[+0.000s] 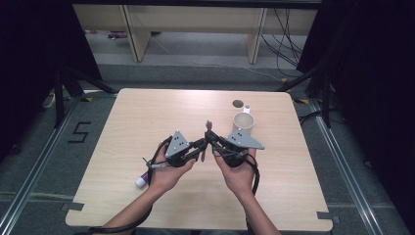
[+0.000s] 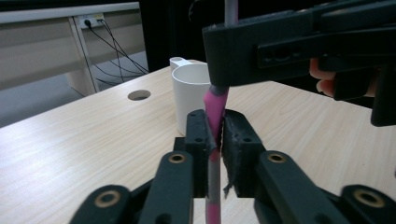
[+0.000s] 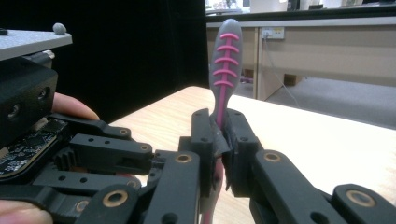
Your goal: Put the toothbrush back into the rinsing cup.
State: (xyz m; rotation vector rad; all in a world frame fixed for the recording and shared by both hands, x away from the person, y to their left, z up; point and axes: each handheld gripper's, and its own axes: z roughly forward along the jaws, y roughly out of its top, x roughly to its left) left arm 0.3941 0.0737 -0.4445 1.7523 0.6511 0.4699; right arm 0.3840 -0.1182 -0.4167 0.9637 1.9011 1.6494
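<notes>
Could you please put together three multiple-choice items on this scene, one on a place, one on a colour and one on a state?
1. Where does the white mug stand?
A. on the table, past the right gripper
B. on the floor
C. in the person's left hand

2. What colours is the toothbrush handle?
A. blue and white
B. grey and pink
C. all black

3. How does the right gripper stand?
A. wide open, nothing between its jaws
B. shut on the mug's rim
C. shut on the toothbrush handle

Key: 1 A, the high view shows the mug on the tabletop beyond the right gripper. 2 B, the right gripper view shows a grey handle with pink ribs. 3 C, in that view both pads press the handle.
</notes>
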